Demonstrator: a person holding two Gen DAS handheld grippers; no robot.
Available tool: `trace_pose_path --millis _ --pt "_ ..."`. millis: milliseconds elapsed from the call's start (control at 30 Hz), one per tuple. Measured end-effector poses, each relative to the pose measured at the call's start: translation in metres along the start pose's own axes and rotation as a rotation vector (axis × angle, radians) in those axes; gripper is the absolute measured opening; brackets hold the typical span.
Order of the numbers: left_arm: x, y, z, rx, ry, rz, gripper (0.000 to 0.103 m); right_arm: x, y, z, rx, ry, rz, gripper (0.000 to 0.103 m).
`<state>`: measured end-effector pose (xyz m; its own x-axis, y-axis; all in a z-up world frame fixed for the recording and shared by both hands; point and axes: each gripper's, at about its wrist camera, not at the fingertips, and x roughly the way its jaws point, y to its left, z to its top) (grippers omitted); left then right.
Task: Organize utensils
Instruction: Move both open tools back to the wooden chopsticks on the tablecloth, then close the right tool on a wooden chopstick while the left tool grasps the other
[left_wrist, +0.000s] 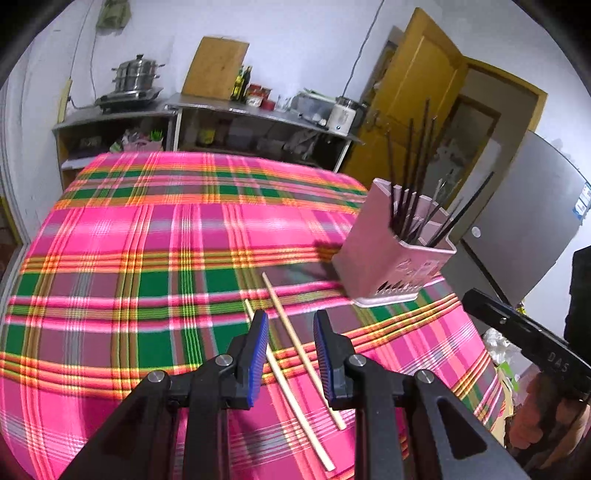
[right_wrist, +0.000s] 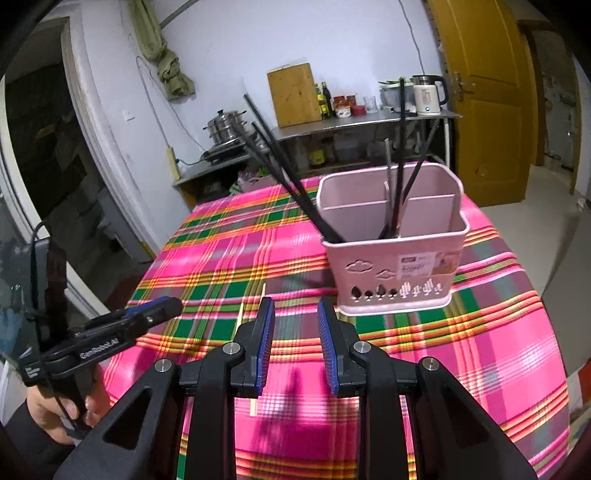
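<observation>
Now left gripper (left_wrist: 290, 339), jaws apart and empty, is hovering over chopsticks (left_wrist: 295, 354); next: close, carry to holder (left_wrist: 391, 254).

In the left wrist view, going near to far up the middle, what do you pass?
left gripper → wooden chopsticks lying on the plaid tablecloth → pink utensil holder with black chopsticks → metal shelf at the wall.
</observation>
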<state>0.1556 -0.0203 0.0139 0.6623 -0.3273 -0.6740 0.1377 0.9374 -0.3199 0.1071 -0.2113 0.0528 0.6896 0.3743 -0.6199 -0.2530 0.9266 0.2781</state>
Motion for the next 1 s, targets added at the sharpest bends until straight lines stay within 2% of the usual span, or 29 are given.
trace_pose_path --millis 400,700,800,833,867,900,1000 --pt "0.055 0.018 -0.018 -0.052 0.093 0.031 0.025 0.027 -0.002 -0.012 -0.003 0.063 0.025 0.025" --pt "0.095 0.026 -0.017 -0.070 0.133 0.078 0.025 0.044 -0.006 -0.019 0.005 0.100 0.027 0.025" --pt "0.101 0.022 -0.013 -0.043 0.117 0.101 0.022 0.050 -0.006 -0.019 0.006 0.110 0.028 0.025" --pt "0.102 0.020 -0.013 -0.035 0.118 0.108 0.018 0.051 -0.006 -0.019 0.005 0.113 0.028 0.025" --pt "0.104 0.018 -0.012 -0.014 0.117 0.130 0.010 0.054 -0.005 -0.020 0.004 0.117 0.028 0.025" --pt "0.106 0.017 -0.011 0.012 0.117 0.149 0.009 0.056 -0.004 -0.020 0.003 0.121 0.029 0.025" --pt "0.105 0.020 -0.010 0.033 0.126 0.135 0.008 0.062 0.000 -0.022 -0.003 0.130 0.033 0.025"
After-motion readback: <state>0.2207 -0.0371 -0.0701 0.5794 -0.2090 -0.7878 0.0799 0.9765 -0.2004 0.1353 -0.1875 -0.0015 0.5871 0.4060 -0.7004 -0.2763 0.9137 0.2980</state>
